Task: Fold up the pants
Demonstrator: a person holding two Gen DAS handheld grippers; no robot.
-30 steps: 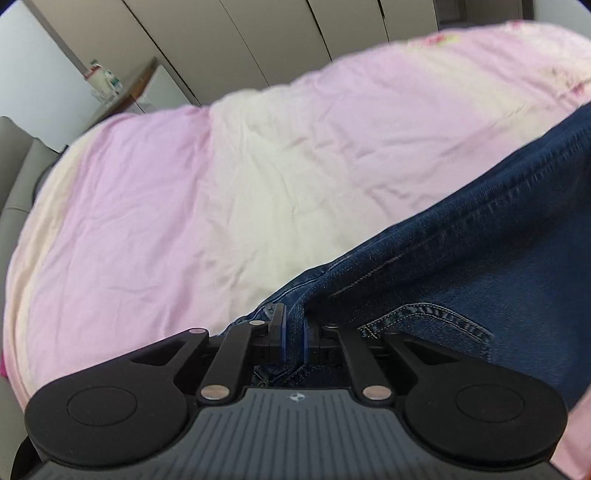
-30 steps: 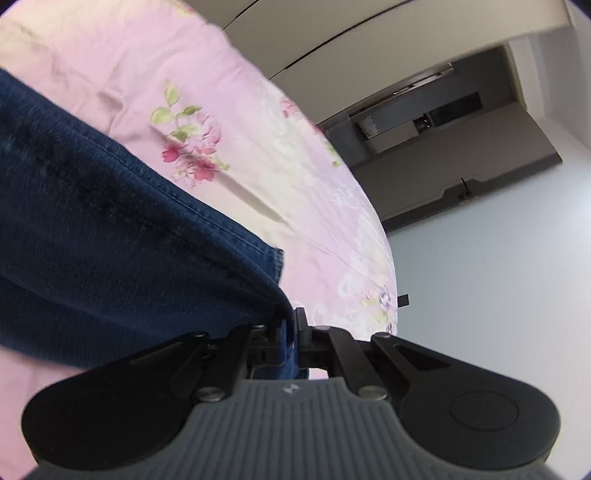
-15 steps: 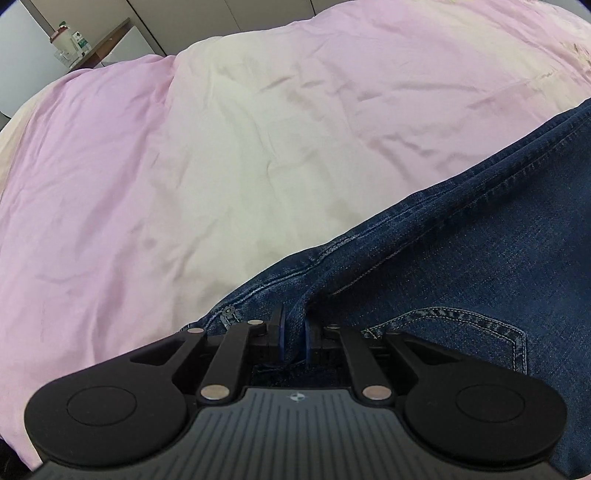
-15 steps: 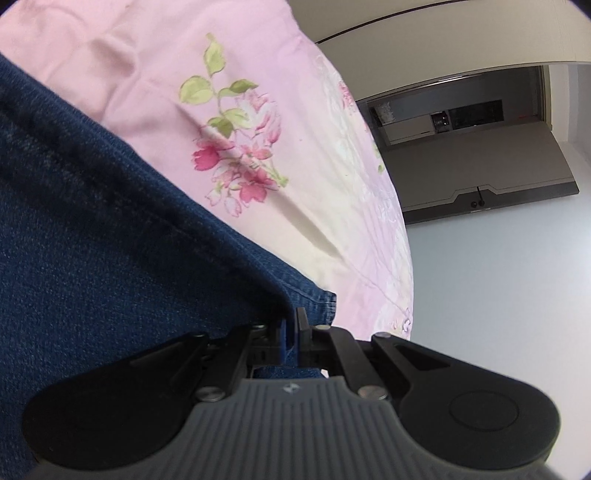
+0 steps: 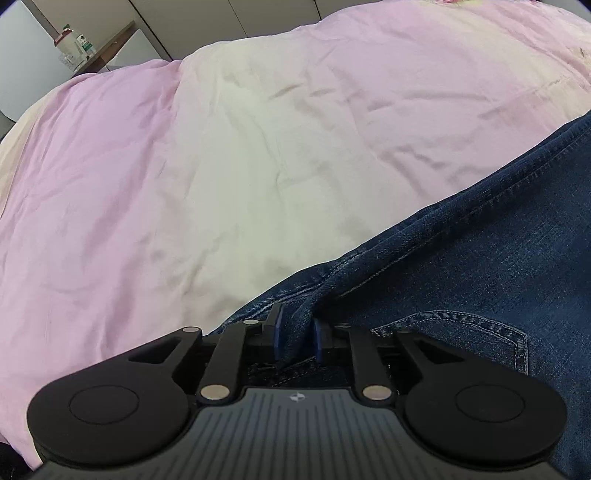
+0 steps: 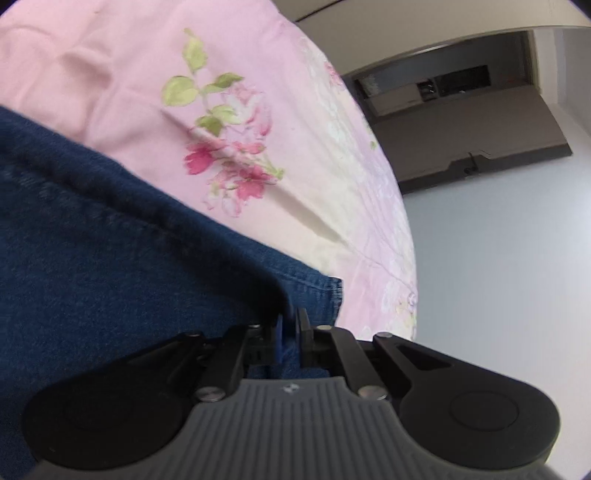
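Dark blue jeans (image 5: 480, 266) lie on a pink and cream bedspread (image 5: 221, 147), running to the right edge of the left wrist view, with a back pocket by the gripper. My left gripper (image 5: 296, 325) is shut on a bunched fold at the waist end of the jeans. In the right wrist view the jeans (image 6: 110, 240) fill the left half, with a hem corner near the fingers. My right gripper (image 6: 291, 323) is shut on that hem end of the jeans.
The bedspread has a floral print (image 6: 229, 162) by the right gripper. The bed edge (image 6: 402, 229) drops off to the right there. A wooden side table with a bottle (image 5: 74, 40) stands beyond the bed's far left corner. Cupboard fronts (image 5: 221, 18) line the back wall.
Both grippers have dropped closer to the bed with the jeans held. The jeans now lie flatter on the bedspread. The left jaws stand a little wider around the fold.
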